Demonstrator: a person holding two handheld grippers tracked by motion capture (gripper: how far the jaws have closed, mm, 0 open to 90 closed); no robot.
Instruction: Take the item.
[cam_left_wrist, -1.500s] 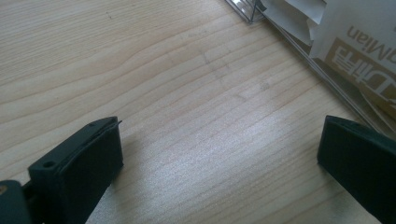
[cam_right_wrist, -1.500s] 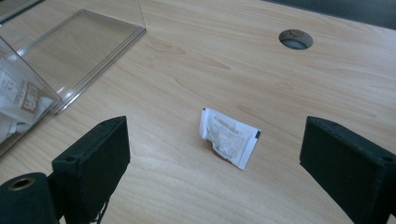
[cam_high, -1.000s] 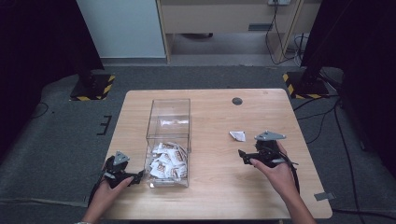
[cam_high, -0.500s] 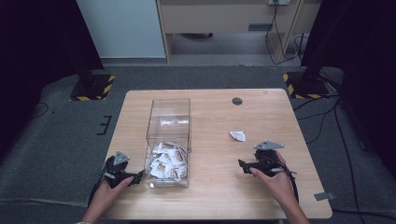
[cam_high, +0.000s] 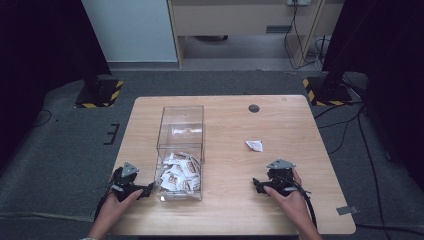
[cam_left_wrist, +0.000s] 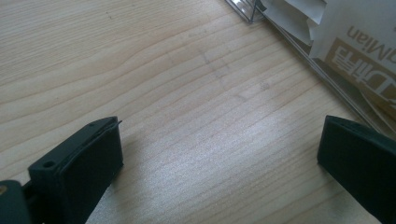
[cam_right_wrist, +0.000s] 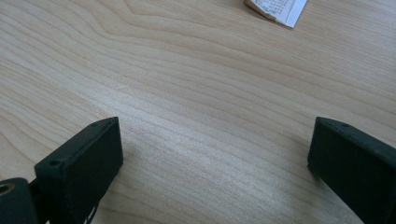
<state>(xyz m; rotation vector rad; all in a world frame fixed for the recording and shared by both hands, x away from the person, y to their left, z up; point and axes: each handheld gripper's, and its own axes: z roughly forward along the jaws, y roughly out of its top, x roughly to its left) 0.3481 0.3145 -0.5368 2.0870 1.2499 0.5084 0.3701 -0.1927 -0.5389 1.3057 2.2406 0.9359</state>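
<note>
Looking down, we see the packet (cam_right_wrist: 276, 9) cut off at the top edge, its print unreadable; both hand-held grippers, left (cam_high: 148, 189) and right (cam_high: 256, 185), stand apart, empty; the right's jaws just widened. Pale wooden tabletop (cam_high: 300, 130), grey carpet (cam_high: 65, 145) around.

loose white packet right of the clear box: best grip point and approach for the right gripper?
The packet lies flat and crumpled on the table, alone. Come from above, jaws straddling its raised folded edge, probably the near one. The right gripper is open, empty and nearest, so it likely suits.
</note>
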